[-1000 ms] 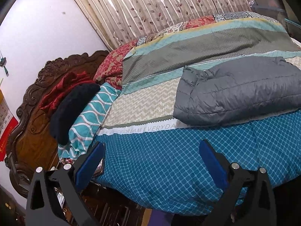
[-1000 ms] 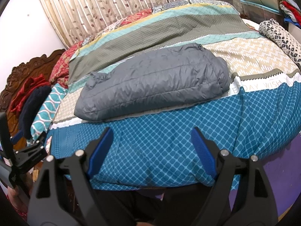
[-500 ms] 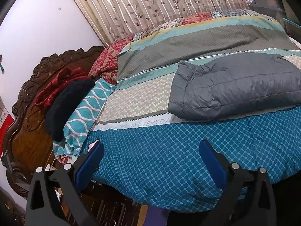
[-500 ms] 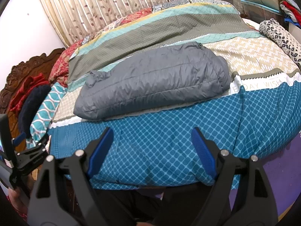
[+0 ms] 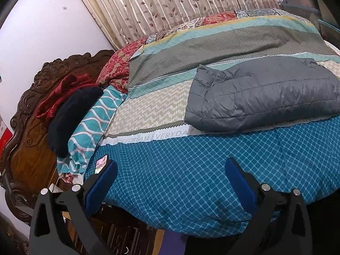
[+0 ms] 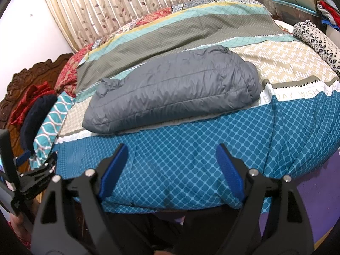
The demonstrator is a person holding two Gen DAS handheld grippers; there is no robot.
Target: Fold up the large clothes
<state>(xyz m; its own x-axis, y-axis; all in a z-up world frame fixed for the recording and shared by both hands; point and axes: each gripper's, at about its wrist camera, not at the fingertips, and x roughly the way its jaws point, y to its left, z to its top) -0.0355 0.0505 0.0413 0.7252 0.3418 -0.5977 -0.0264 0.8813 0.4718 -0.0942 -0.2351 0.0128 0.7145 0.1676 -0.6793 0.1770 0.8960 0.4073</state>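
Note:
A grey quilted puffer jacket (image 5: 261, 94) lies folded into a long bundle across the middle of the bed; it also shows in the right wrist view (image 6: 174, 91). My left gripper (image 5: 170, 170) is open and empty, held above the bed's near blue edge, left of the jacket and well short of it. My right gripper (image 6: 172, 155) is open and empty above the same blue edge, in front of the jacket. The left gripper's body (image 6: 27, 178) shows at the far left of the right wrist view.
The bed is covered with a striped quilt, blue-checked at the near edge (image 6: 191, 146). A carved wooden headboard (image 5: 27, 114) stands at the left with red and black clothes and a teal pillow (image 5: 89, 127). A black-and-white patterned garment (image 6: 316, 40) lies at the right. Curtains (image 5: 170, 6) hang behind.
The left wrist view has shifted a little, so the jacket sits further left in it than a second ago. The right gripper has barely moved. Both stay open.

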